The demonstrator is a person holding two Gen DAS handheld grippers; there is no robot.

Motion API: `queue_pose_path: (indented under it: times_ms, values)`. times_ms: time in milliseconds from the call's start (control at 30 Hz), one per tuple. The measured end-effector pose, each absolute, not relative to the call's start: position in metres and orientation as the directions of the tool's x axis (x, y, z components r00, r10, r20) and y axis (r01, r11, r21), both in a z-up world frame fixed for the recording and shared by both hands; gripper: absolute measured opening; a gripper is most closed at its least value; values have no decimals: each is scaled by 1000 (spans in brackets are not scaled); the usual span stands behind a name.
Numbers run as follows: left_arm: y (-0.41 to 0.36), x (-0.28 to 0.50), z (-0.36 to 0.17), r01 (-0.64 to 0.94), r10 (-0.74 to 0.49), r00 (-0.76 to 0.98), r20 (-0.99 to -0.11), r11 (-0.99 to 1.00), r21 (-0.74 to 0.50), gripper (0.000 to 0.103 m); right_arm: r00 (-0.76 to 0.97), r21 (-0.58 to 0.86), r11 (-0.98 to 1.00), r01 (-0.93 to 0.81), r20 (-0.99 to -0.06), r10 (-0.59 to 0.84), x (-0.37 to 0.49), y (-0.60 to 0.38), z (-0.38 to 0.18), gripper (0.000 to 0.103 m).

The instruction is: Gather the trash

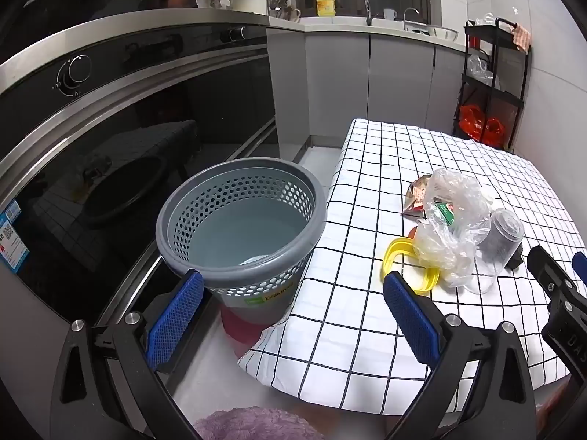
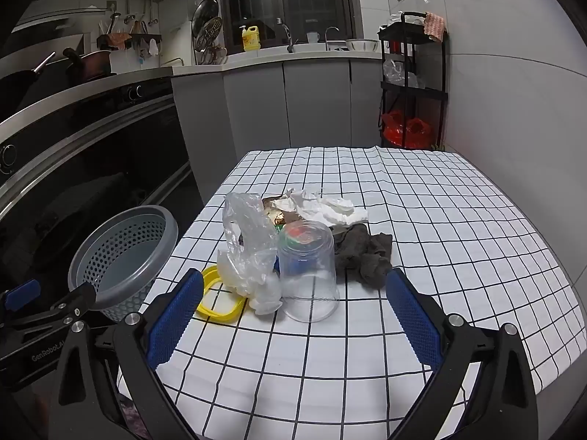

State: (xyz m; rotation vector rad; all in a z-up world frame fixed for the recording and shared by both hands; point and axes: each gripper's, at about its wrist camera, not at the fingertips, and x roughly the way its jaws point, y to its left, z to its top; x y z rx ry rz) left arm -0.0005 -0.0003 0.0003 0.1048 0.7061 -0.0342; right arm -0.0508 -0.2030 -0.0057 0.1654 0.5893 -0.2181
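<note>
Right wrist view: the right tongs stand wide apart with nothing held, their blue mesh-textured pads over the near part of the worktop, which wears a white cloth gridded in black. Between the pads, just beyond their tips, an upturned clear plastic cup stands mouth-down. Touching its left side is a crumpled clear plastic bag, and a yellow ring-shaped plastic frame lies flat under the bag's near edge. Right of the cup sits a dark, rumpled rag; behind it lie crumpled white tissue and a foil wrapper.

Left wrist view: the left tongs are likewise spread wide and empty, the left pad beside the rim of a grey perforated plastic bin standing on the floor against the worktop's left edge. A pale round item, too little of it seen to name, lies at the bin's bottom. Left of the bin runs a glossy black oven front with steel trim. Farther off are grey cabinets, a yellow detergent bottle on the back counter, and a black shelf cart at the far right.
</note>
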Motion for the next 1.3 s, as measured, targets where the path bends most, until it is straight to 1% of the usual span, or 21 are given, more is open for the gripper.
queue_pose_path:
  times_ms: [233,400,1300]
  values:
    - [-7,-5,2,65,5,766,-643,994,85,97,811,91,964,250,-564,-157,-52,-203,-5,95]
    - [4,0,4,57,1,766,-643,996,68,97,811,93,964,251,-564,-156,-51,-203,-5,95]
    - [4,-3,6,49,10,777,-629,996,77,97,812,96,964,249,-563,-154,-52,-204,-4,95]
